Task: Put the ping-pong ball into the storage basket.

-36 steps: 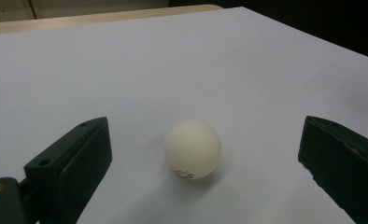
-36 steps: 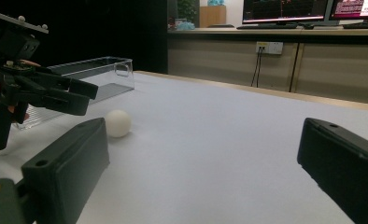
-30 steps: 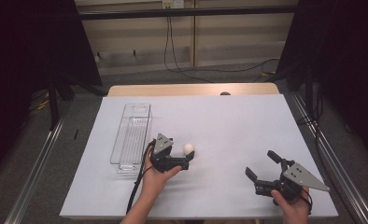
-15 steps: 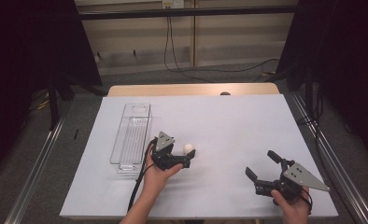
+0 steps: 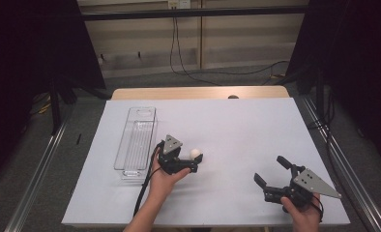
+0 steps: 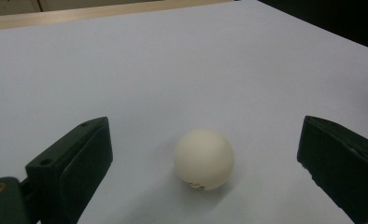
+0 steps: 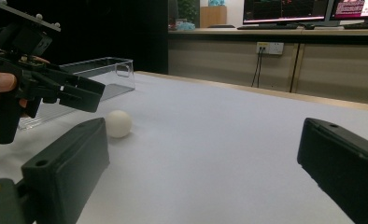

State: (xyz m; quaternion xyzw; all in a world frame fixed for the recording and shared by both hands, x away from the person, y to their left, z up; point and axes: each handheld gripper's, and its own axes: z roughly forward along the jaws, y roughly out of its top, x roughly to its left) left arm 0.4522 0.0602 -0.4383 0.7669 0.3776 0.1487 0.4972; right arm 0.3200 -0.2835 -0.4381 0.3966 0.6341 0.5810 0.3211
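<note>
A small white ball (image 5: 195,153) rests on the white table (image 5: 246,121), left of centre. My left gripper (image 5: 196,160) is open around it, held low by a hand. In the left gripper view the ball (image 6: 203,158) sits between the two spread jaws, touching neither. My right gripper (image 5: 269,169) stands open near the front right of the table, with nothing between its jaws. Its view looks across the table at the ball (image 7: 118,123) and at the left gripper (image 7: 56,88) just over it.
A long clear plastic box (image 5: 125,145) lies lengthwise left of the left gripper, also as the clear plastic box (image 7: 98,70) in the right gripper view. A black cable (image 5: 145,188) trails from the left gripper toward the front edge. Metal rails run along both sides of the table.
</note>
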